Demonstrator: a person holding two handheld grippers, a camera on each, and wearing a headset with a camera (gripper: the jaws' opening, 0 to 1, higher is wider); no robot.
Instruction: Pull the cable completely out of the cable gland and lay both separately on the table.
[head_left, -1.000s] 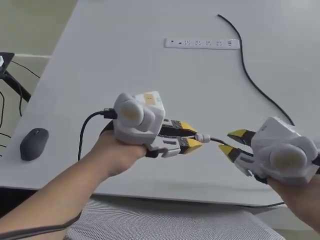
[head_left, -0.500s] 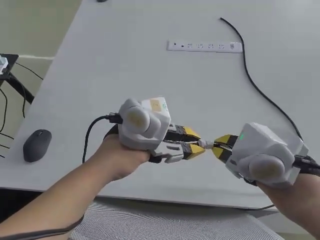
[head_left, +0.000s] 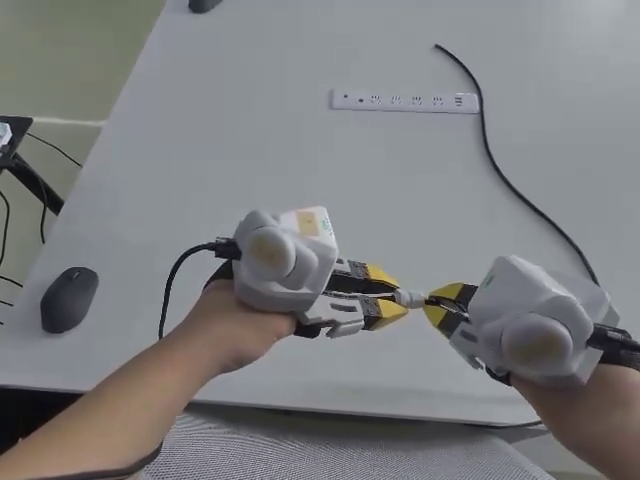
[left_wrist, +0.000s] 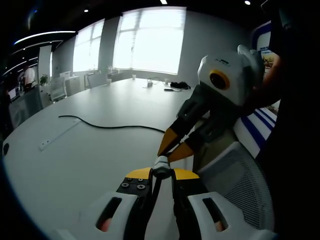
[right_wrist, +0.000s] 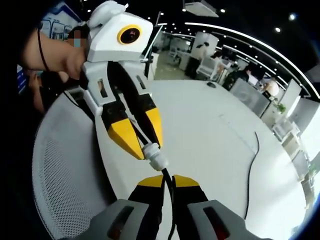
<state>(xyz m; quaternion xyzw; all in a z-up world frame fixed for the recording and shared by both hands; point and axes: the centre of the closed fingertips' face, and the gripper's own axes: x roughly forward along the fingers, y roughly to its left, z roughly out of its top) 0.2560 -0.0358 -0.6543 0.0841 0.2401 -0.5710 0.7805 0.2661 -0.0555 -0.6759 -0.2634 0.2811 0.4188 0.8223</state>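
Observation:
A small white cable gland (head_left: 409, 298) is held above the table's front edge, with my left gripper (head_left: 385, 297) shut on it. In the left gripper view the gland (left_wrist: 161, 164) sits at the yellow tips of my left gripper (left_wrist: 161, 174). A thin black cable (right_wrist: 167, 173) leaves the gland (right_wrist: 156, 158) and runs between the jaws of my right gripper (right_wrist: 167, 181), which is shut on it. In the head view my right gripper (head_left: 443, 303) meets the left one tip to tip, a short way right of the gland.
A white power strip (head_left: 405, 100) lies at the back of the white table (head_left: 250, 130), with its black cord (head_left: 500, 170) curving right and toward me. A dark mouse (head_left: 68, 298) lies front left. A mesh chair (head_left: 330, 450) stands under the front edge.
My right gripper has moved left to the gland and shut on the cable beside it. The left gripper has kept its hold and barely moved.

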